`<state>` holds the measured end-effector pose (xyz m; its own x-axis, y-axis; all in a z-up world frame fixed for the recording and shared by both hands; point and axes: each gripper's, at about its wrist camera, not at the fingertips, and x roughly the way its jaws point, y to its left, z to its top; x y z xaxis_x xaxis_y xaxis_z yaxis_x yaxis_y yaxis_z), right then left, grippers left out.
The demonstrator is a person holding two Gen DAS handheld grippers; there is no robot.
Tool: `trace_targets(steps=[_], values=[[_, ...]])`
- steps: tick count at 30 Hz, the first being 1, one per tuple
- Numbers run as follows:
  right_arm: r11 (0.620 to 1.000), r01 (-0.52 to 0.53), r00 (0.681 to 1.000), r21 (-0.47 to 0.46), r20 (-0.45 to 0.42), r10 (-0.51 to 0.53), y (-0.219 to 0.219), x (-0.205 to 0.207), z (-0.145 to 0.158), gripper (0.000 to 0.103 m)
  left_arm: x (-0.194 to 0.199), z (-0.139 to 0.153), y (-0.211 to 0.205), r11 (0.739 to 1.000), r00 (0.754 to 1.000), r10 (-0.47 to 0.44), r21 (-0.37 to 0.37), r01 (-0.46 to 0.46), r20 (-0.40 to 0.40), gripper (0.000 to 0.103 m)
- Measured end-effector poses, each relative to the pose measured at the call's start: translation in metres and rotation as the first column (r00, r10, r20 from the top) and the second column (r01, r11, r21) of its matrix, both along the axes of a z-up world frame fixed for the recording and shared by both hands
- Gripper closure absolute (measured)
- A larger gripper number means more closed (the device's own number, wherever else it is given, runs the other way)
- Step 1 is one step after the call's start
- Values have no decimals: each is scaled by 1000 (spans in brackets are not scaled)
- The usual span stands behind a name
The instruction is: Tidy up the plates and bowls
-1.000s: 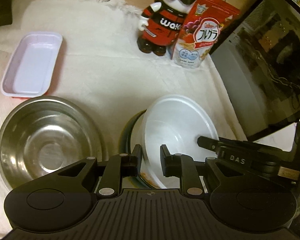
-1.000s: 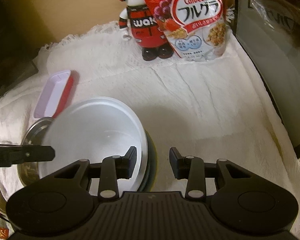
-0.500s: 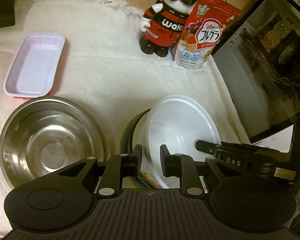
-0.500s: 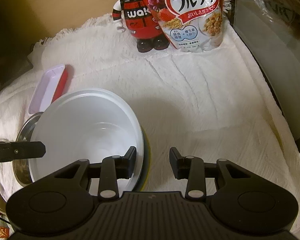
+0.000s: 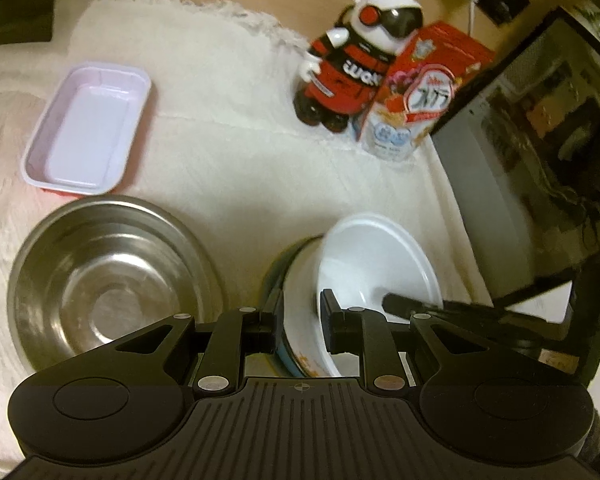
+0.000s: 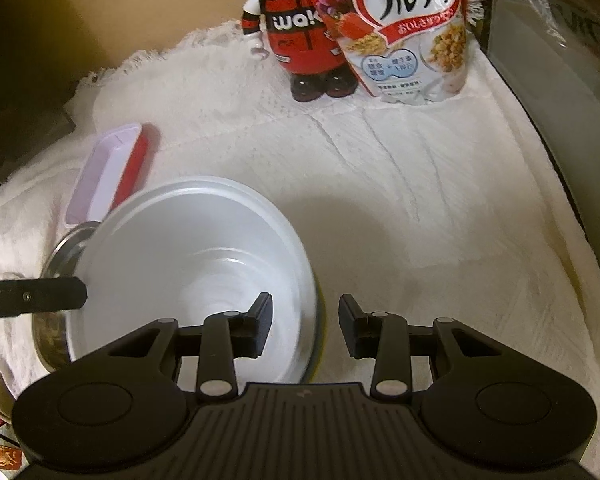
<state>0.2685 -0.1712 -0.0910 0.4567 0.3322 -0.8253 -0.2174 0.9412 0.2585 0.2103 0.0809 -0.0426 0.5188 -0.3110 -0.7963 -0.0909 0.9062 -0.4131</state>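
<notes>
Left gripper (image 5: 298, 326) clamped on the near rim of a round white plastic bowl (image 5: 376, 256), one finger outside the wall, the other inside. Right gripper (image 6: 304, 330) gripping the opposite rim of the same white bowl (image 6: 188, 276), left finger inside, right finger outside the wall. Bowl tilted and nested in a darker bowl with a blue-green and yellow edge (image 5: 278, 280), only a sliver of which is visible. Held between both grippers above a white textured cloth (image 6: 400, 200); whether the stack touches the cloth cannot be told.

Just left of the stack: a round stainless steel bowl (image 5: 108, 280), empty, upright on the cloth. Beyond it, touching or nearly touching its far rim: a shallow rectangular tray, pale lilac-white inside and red outside (image 5: 88, 128), also empty.

At the far edge of the cloth: a red, black and white toy robot figure (image 6: 296, 28) with white lettering reading "wa!" on the chest. Just beside it, partly overlapping in view: a red and white cereal pouch (image 6: 404, 28) printed "Calbee" above large Japanese characters フルグラ, with a red banner of smaller Japanese script, pictures of granola and fruit, and two pale blue circles of fine print too small to read. To the right: a dark glossy appliance door (image 5: 540, 128), reflecting the room.
</notes>
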Motion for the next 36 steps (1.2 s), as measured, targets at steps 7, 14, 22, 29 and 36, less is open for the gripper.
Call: trace_targets(steps=[7, 14, 22, 29, 36], values=[[999, 1, 1000, 53, -15, -1, -11, 2, -8, 59, 11, -9, -5, 999, 997, -39, 1, 39, -72, 79], [992, -1, 994, 126, -107, 14, -20, 10, -37, 55, 31, -15, 1, 999, 988, -9, -44, 2, -154, 67], [965, -35, 983, 259, -167, 80, -19, 16, -58, 52, 49, -24, -17, 994, 975, -89, 44, 99, -202, 67], [951, -61, 976, 302, -181, 120, -16, 24, -63, 45, 64, -41, -29, 979, 957, -135, 113, 169, -258, 52], [946, -84, 973, 314, -180, 146, -12, 26, -64, 43, 68, -56, -15, 993, 949, -114, -7, 116, -293, 50]])
